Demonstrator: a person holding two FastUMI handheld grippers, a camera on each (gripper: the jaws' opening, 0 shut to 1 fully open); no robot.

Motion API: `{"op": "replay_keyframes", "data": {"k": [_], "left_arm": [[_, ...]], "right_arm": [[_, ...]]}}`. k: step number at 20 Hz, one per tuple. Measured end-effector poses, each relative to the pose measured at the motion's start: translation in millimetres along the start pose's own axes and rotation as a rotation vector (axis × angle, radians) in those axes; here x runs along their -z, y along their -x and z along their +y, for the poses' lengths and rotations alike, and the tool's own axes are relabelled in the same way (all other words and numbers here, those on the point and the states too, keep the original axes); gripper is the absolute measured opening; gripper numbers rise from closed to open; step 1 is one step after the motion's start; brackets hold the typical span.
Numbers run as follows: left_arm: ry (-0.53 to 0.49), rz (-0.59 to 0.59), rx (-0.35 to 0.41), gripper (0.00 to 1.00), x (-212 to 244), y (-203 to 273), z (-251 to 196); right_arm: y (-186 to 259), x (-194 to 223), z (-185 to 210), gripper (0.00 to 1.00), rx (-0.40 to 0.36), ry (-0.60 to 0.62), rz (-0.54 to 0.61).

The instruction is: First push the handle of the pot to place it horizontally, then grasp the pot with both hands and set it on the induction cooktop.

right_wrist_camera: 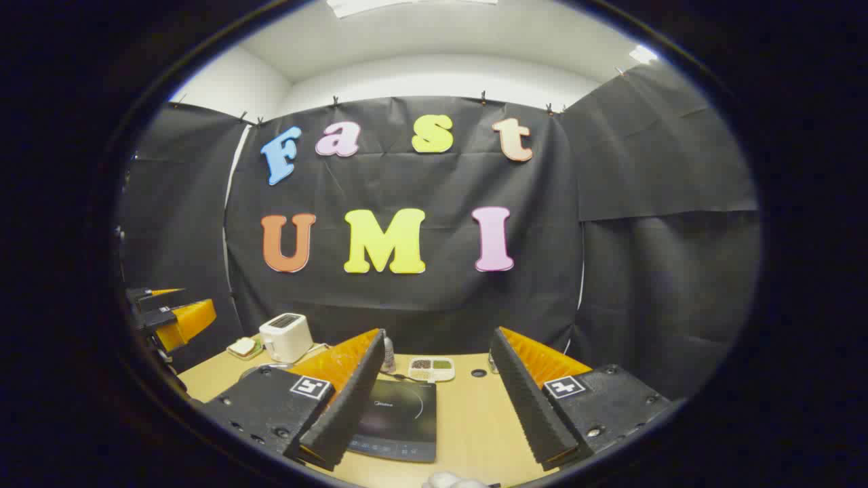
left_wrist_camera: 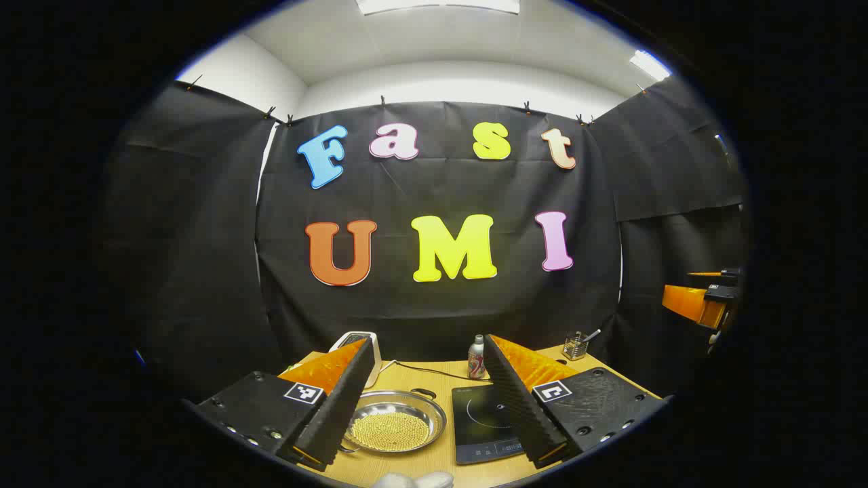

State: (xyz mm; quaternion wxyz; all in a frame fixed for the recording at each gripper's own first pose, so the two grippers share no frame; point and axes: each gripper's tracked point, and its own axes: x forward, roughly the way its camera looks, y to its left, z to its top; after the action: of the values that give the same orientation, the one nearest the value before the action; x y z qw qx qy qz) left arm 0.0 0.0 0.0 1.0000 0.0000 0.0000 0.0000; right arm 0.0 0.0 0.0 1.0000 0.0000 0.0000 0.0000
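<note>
The pot is a shallow silver pan of small yellow beads on the wooden table, left of the black induction cooktop. One black loop handle shows at its far rim. My left gripper hovers above and in front of both, open and holding nothing. My right gripper is open too, raised over the cooktop and the bare table beside it. A sliver of the pot's rim peeks out behind its left finger. Each view catches the other gripper at its edge: the right gripper and the left gripper.
A white toaster, a small plate of food and a divided dish stand along the back. A bottle and a glass cup with a utensil stand behind the cooktop. A cable runs along the table.
</note>
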Motion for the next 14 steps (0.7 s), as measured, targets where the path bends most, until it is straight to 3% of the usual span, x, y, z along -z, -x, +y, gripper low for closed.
{"op": "replay_keyframes", "data": {"k": [1,14], "left_arm": [[-0.001,-0.001,-0.001,0.96,-0.7,1.0,0.5],[0.003,-0.016,-0.007,0.96,-1.6,-0.5,4.6]], "right_arm": [[1.2,-0.2,0.3,0.96,0.0,-0.001,0.0],[7.1,-4.9,4.7,0.99,-0.01,0.036,-0.001]]}}
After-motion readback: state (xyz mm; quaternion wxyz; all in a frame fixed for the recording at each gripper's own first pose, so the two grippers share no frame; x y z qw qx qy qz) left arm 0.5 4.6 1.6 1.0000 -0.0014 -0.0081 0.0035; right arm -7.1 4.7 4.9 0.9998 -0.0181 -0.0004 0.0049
